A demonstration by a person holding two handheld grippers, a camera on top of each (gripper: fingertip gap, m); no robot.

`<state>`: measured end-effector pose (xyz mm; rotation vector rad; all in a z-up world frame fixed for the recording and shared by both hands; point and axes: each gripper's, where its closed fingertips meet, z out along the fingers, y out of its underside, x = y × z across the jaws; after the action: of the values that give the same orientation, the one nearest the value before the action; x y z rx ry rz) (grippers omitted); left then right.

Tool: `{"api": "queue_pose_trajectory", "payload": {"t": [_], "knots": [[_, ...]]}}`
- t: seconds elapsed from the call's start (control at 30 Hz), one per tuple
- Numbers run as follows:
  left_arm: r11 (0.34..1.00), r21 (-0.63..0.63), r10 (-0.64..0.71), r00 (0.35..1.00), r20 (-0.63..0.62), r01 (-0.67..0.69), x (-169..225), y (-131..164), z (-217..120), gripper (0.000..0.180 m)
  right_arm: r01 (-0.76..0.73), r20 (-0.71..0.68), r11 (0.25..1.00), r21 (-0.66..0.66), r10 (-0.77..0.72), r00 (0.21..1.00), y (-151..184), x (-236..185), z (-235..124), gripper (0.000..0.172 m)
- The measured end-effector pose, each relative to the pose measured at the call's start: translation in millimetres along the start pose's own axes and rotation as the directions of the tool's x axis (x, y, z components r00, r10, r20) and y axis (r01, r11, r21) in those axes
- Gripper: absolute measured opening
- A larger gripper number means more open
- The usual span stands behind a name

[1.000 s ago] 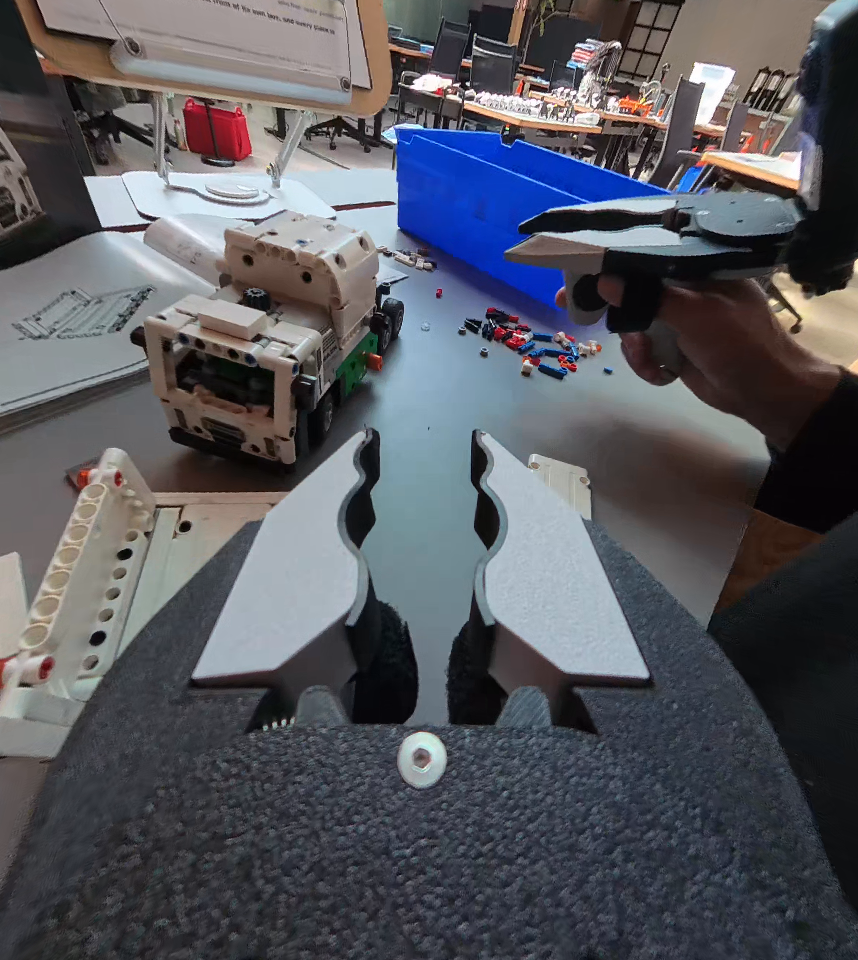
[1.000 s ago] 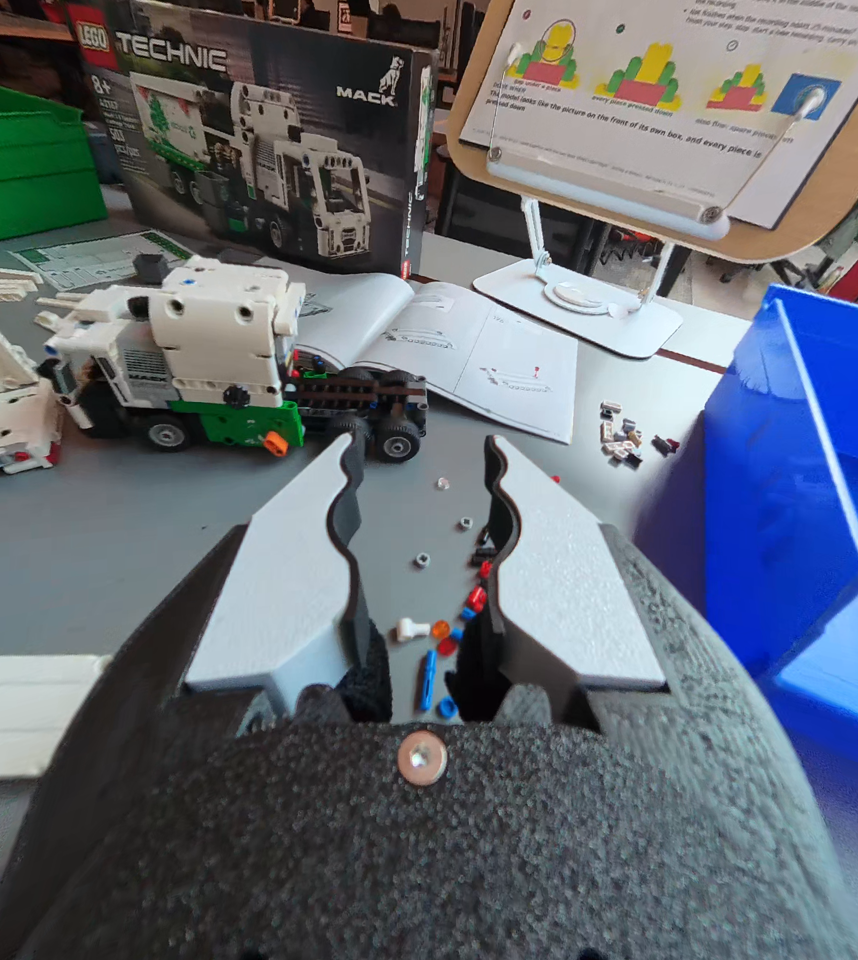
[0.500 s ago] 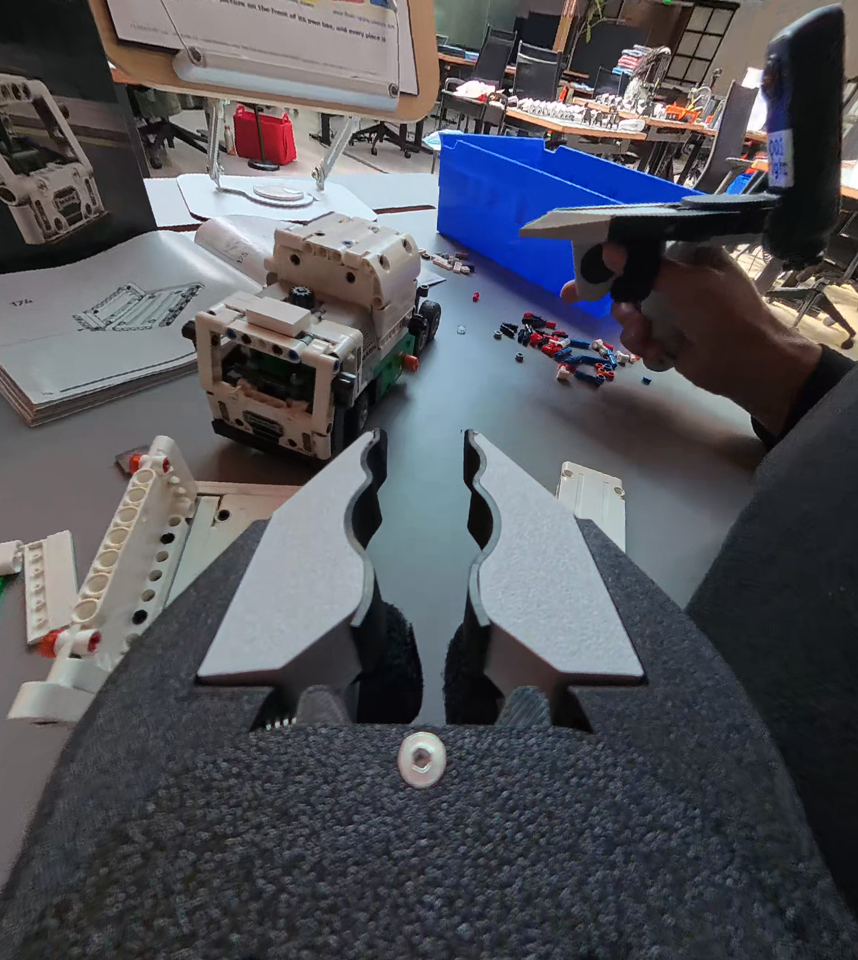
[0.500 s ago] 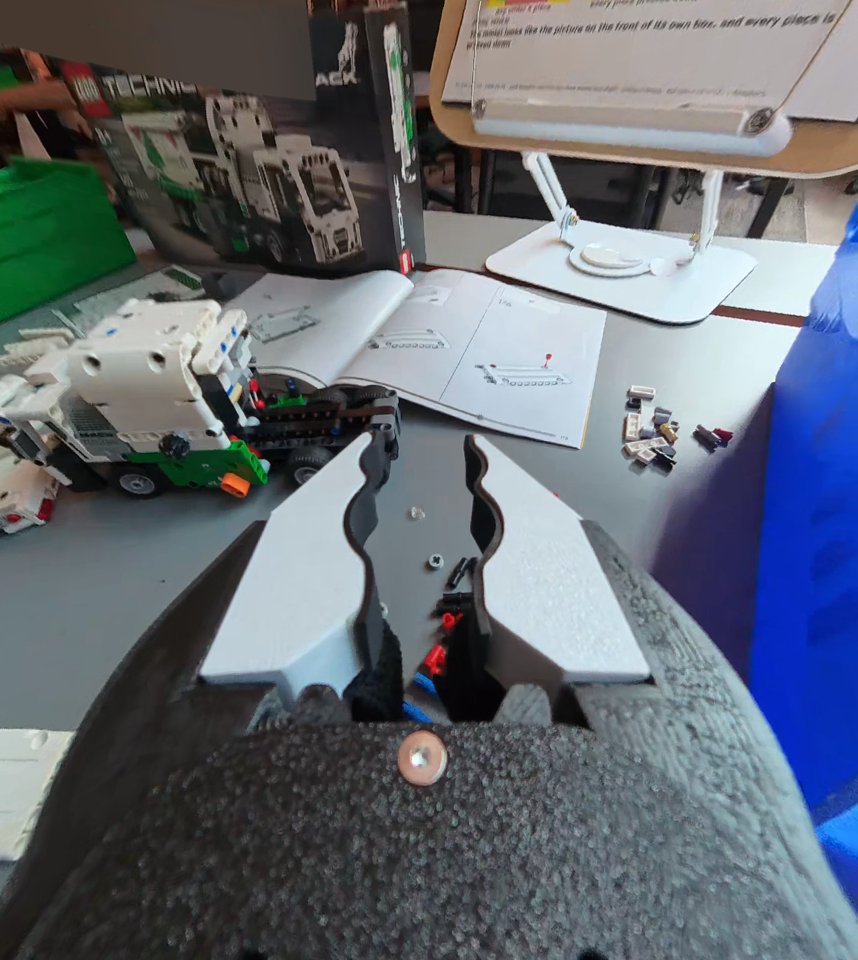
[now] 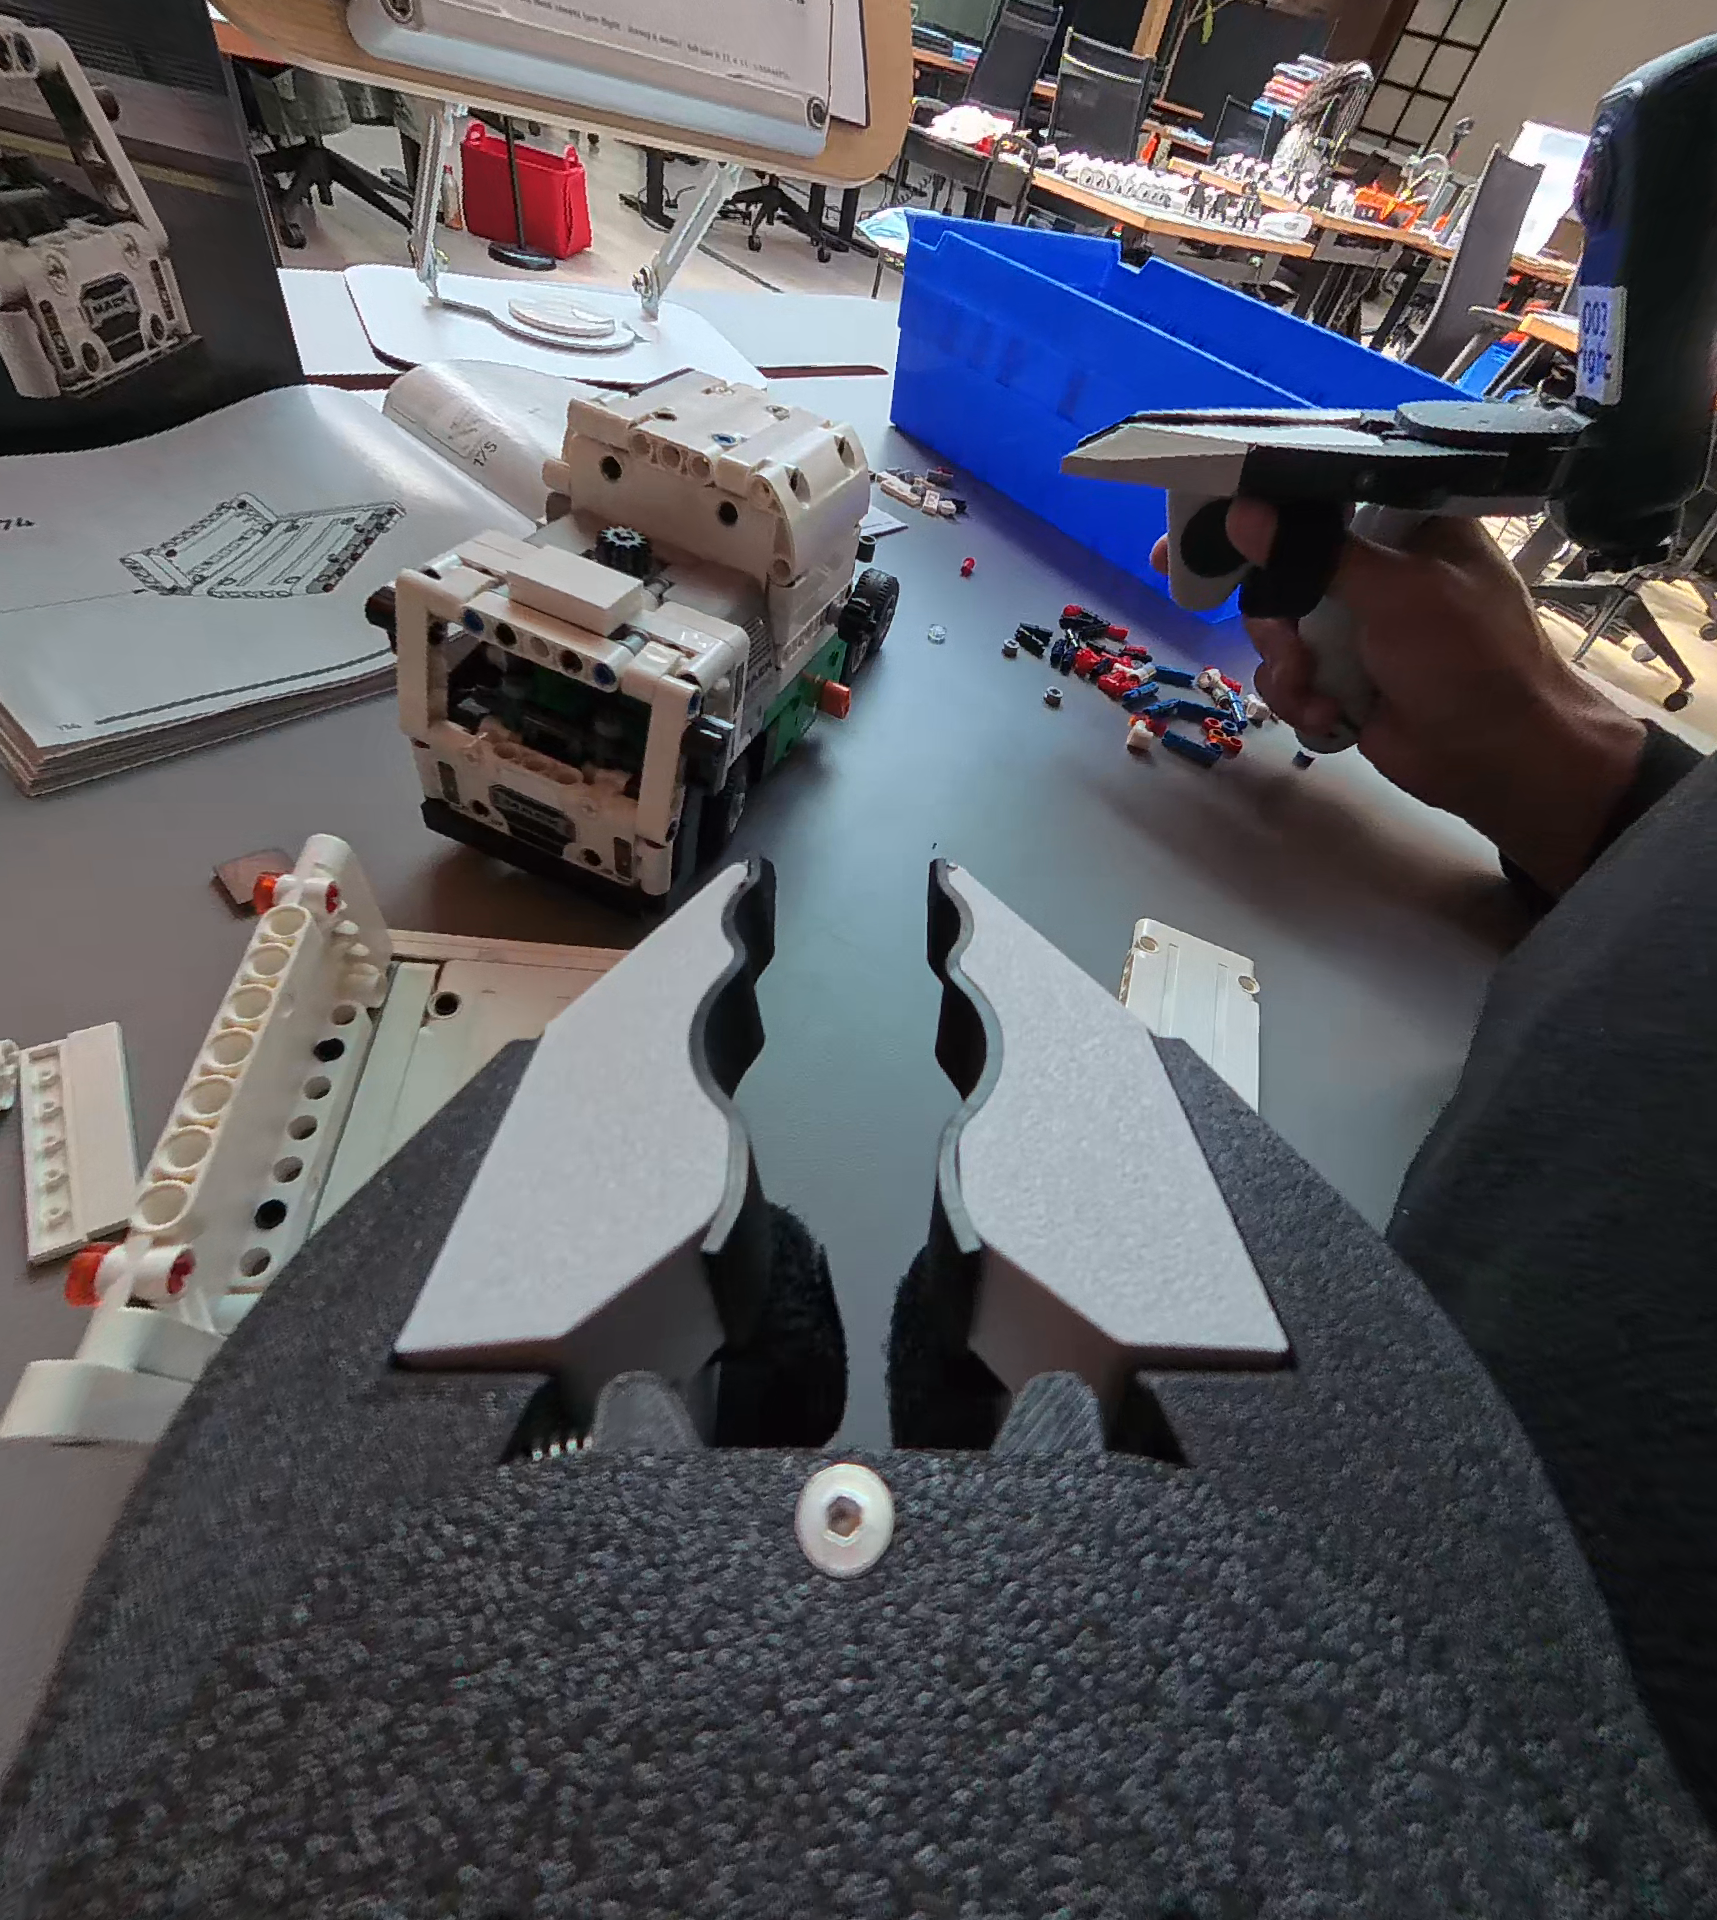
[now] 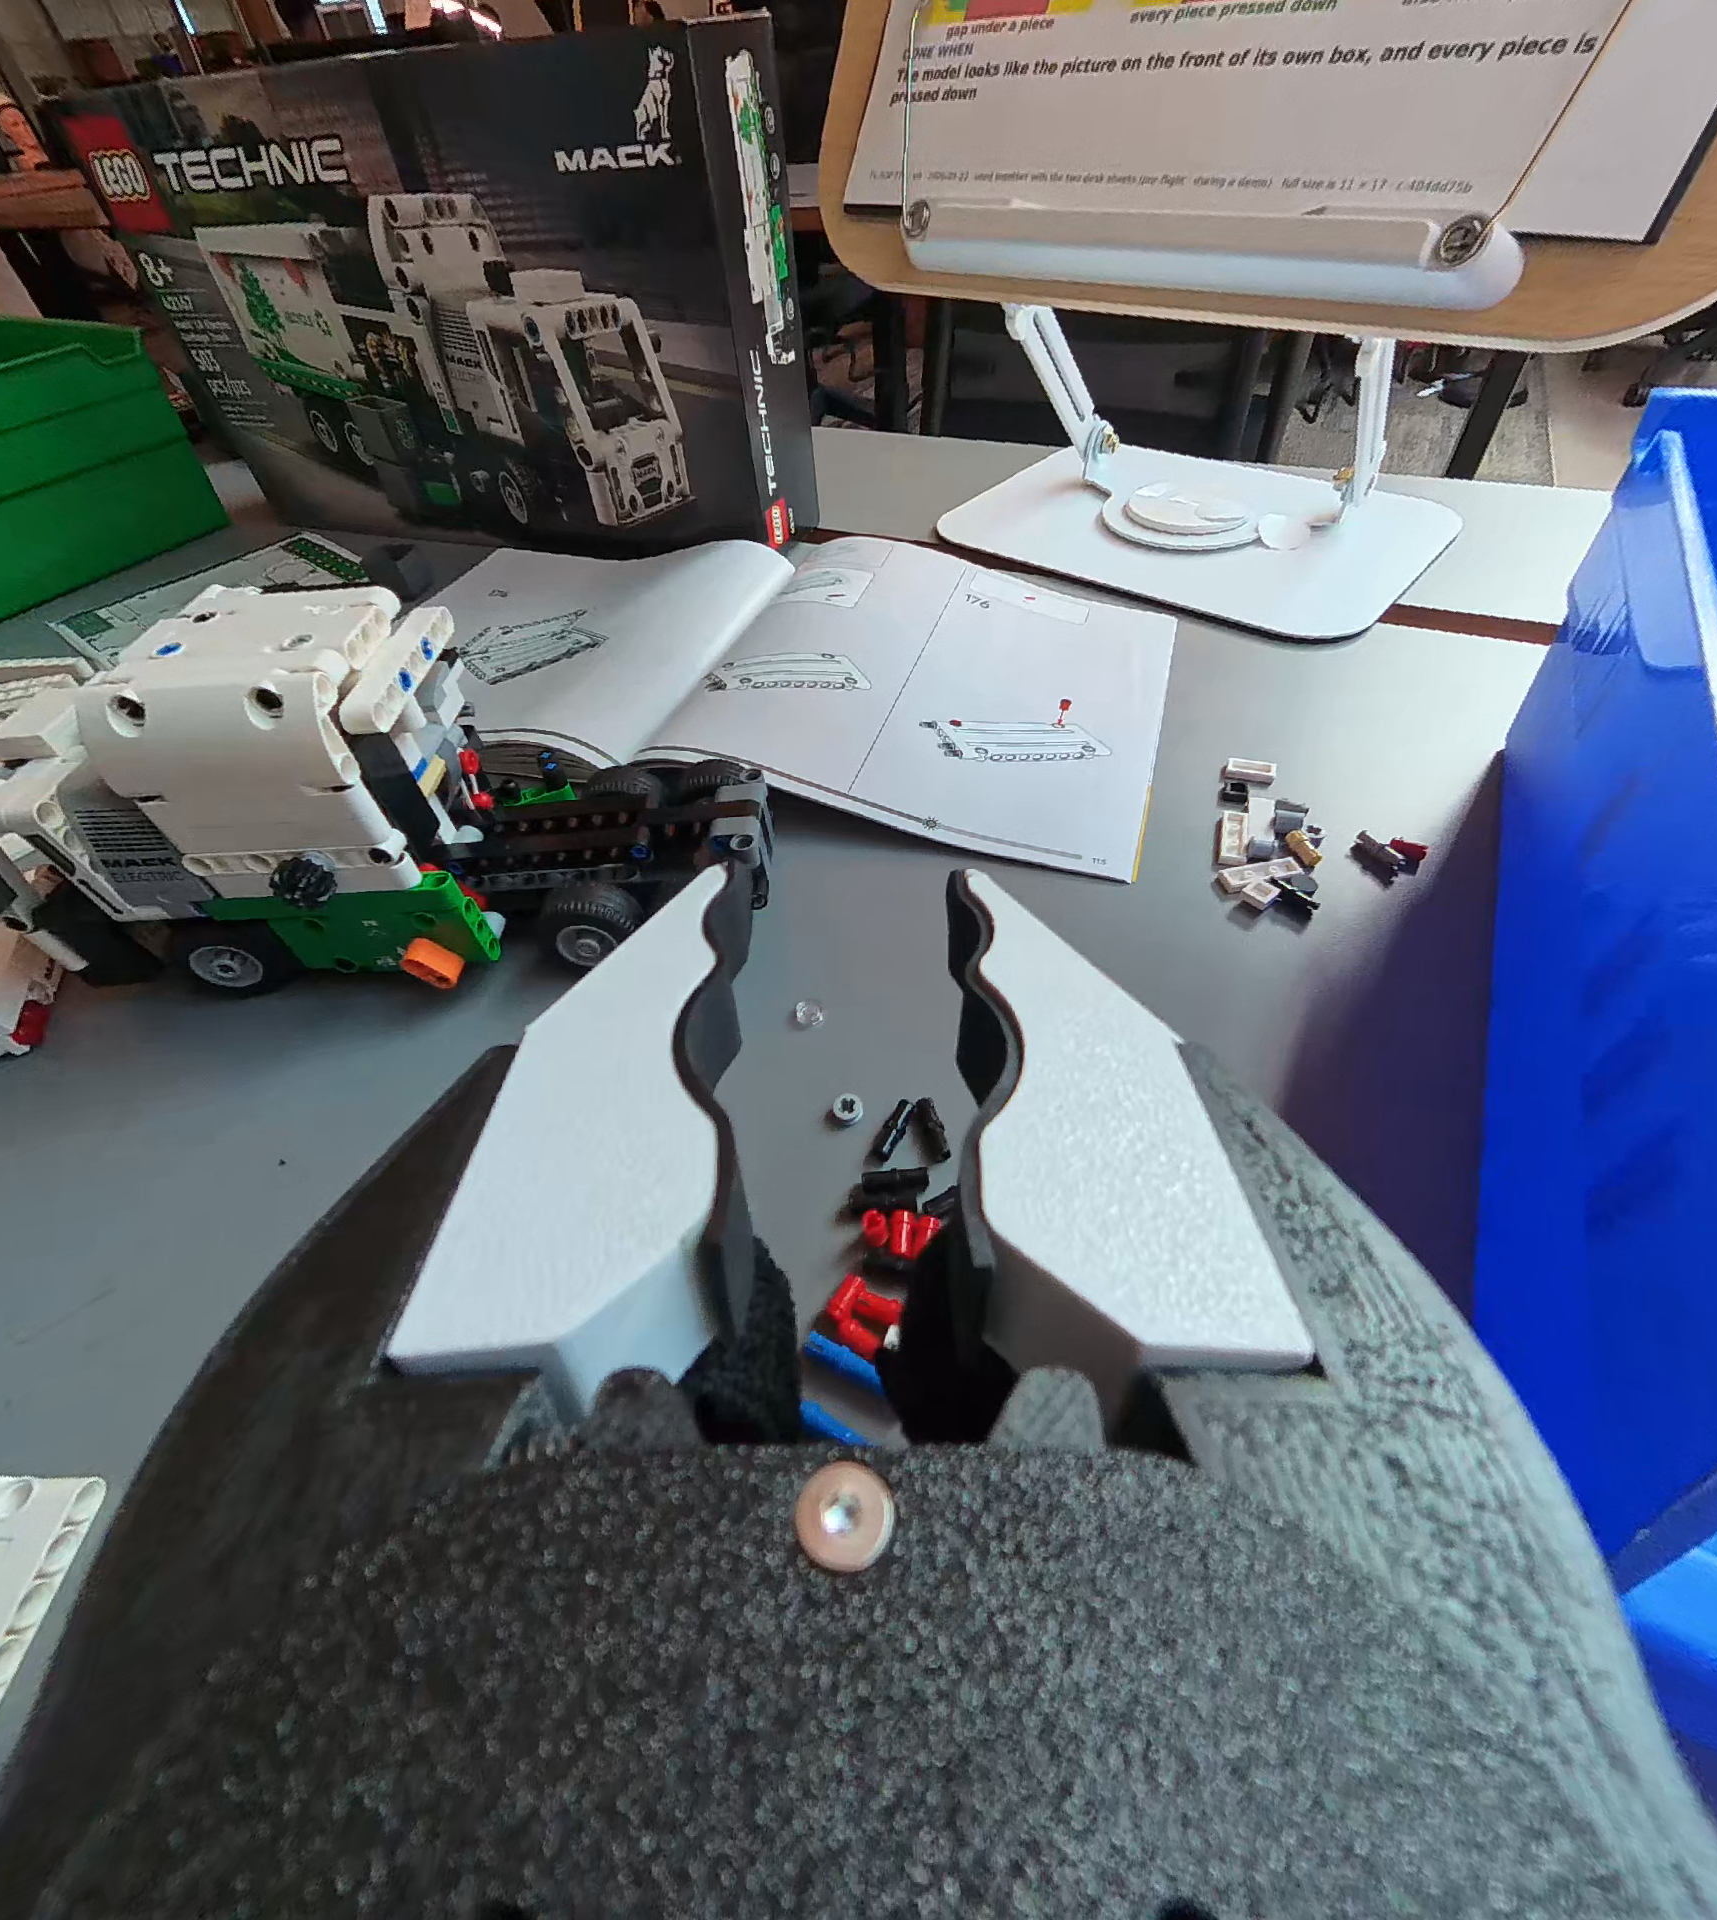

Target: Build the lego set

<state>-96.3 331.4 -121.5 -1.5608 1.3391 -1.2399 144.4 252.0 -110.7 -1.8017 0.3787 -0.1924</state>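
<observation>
- Above the dark table [image 5: 937, 1039], the left gripper [image 5: 852, 883] is released, empty, near the white toy truck [image 5: 625, 644].
- Right gripper [image 6: 843, 894] hangs parted, empty, over small red and black pins [image 6: 885, 1226].

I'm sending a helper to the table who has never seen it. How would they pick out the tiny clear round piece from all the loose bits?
Start at the blue bin on the table's right side, then find the pile of red, blue and black pins beside it. Toward the toy truck from that pile lies the clear round piece, alone on bare tabletop; it is the only see-through part, while its neighbours are coloured.
</observation>
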Motion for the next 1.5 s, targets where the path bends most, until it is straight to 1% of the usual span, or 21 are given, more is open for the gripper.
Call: {"api": "queue_pose_trajectory", "payload": {"t": [0.17,0.47,0.73,0.87,0.93,1.0,1.1,1.2,1.27,1.33,1.4,1.5], "knots": [[1.0,-0.003,0.0,1.0,-0.001,-0.001,0.2,0.4,0.3,0.027,0.02,-0.009,1.0,-0.007,-0.02,1.0,2.6,-0.5,-0.5,0.035],[1.0,-0.014,-0.019,1.0,0.011,0.019,-3.4,1.6,1.5,0.027,0.012,0.012,1.0,-0.005,-0.012,1.0,3.2,-5.1,0.2,0.033],[0.998,0.046,0.032,0.999,-0.001,-0.032,2.9,-5.9,-3.5,0.027,0.016,0.007,1.0,0.021,-0.016,1.0,-1.0,-6.0,-2.7,0.033],[0.996,0.07,0.06,0.998,-0.031,-0.058,9.7,-8.7,-6.4,0.027,0.067,-0.007,0.996,0.064,-0.066,0.998,-9.3,-9.3,-7.7,0.032],[0.994,0.086,0.073,0.996,-0.059,-0.068,14.7,-10.2,-8.7,0.028,0.073,0.048,0.996,0.057,-0.076,0.996,-12.0,-23.0,-13.0,0.034],[0.992,0.098,0.091,0.989,-0.116,-0.08,23.7,-10.7,-11.6,0.029,0.094,0.135,0.995,0.031,-0.097,0.986,-11.3,-45.0,-23.1,0.036],[0.989,0.094,0.126,0.975,-0.185,-0.11,36.0,-8.4,-13.4,0.03,0.113,0.295,0.993,-0.043,-0.096,0.951,1.2,-81.3,-43.8,0.037],[0.981,-0.033,0.174,0.944,-0.282,-0.19,54.6,13.5,-6.7,0.042,0.146,0.365,0.977,-0.154,-0.081,0.928,24.5,-99.7,-68.2,0.037],[0.96,-0.084,0.229,0.922,-0.312,-0.266,65.1,26.2,-4.3,0.045,0.153,0.33,0.97,-0.19,-0.084,0.94,34.8,-96.4,-85.1,0.036],[0.945,-0.044,0.295,0.904,-0.308,-0.323,73.4,25.8,-6.8,0.037,0.134,0.261,0.969,-0.207,-0.077,0.962,43.7,-83.5,-102.1,0.035],[0.944,0.018,0.318,0.894,-0.316,-0.33,80.2,19.9,-12.2,0.031,0.113,0.17,0.964,-0.242,-0.072,0.983,58.4,-63.5,-116.5,0.034],[0.956,0.057,0.291,0.9,-0.325,-0.289,79.3,13.0,-16.6,0.03,0.11,0.044,0.947,-0.302,-0.101,0.994,82.3,-37.4,-131.0,0.033]]}}
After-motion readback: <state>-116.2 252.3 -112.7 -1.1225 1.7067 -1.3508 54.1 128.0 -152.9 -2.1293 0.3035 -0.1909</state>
